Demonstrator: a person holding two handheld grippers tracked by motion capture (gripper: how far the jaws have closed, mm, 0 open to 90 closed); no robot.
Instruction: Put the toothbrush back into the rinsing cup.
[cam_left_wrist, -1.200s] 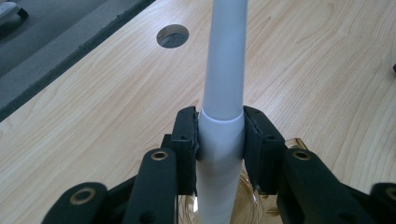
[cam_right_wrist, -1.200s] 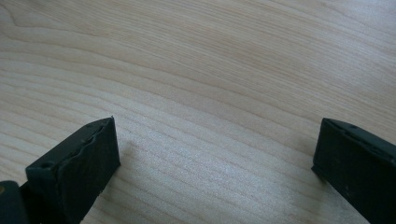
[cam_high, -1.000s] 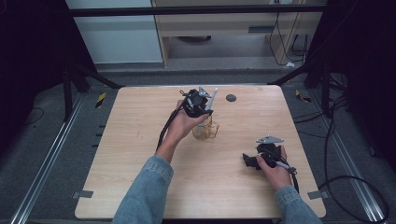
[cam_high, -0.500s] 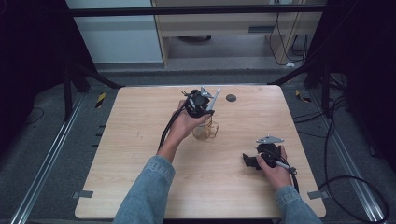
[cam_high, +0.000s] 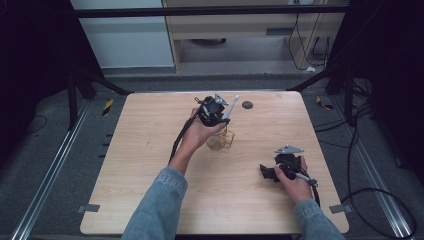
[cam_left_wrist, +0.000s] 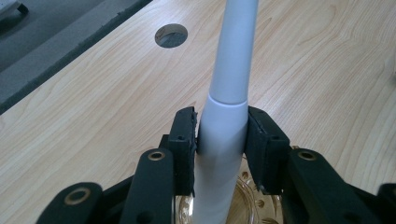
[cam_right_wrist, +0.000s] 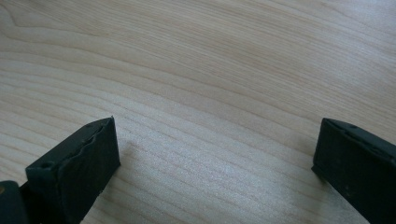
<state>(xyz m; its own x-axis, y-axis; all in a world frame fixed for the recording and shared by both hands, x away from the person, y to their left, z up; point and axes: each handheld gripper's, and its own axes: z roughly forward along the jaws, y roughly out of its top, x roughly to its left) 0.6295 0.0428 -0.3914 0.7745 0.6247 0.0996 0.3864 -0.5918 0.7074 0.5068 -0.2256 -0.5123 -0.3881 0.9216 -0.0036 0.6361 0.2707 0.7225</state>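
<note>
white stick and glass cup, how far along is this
Done: the left tongs are shut on the white stick, whose lower end is inside the glass cup. In hand: holding it there, tilted. Left: probably letting go and pulling away. The right tongs rest open over bare table.

Blue denim sleeves (cam_high: 157, 210) on both forearms. Left gripper (cam_left_wrist: 220, 142): 2 black jaws, ridged pads, brass-ringed screw holes. Right gripper (cam_high: 280, 167): black body, grey 3-cornered plate, trailing black cable.
</note>
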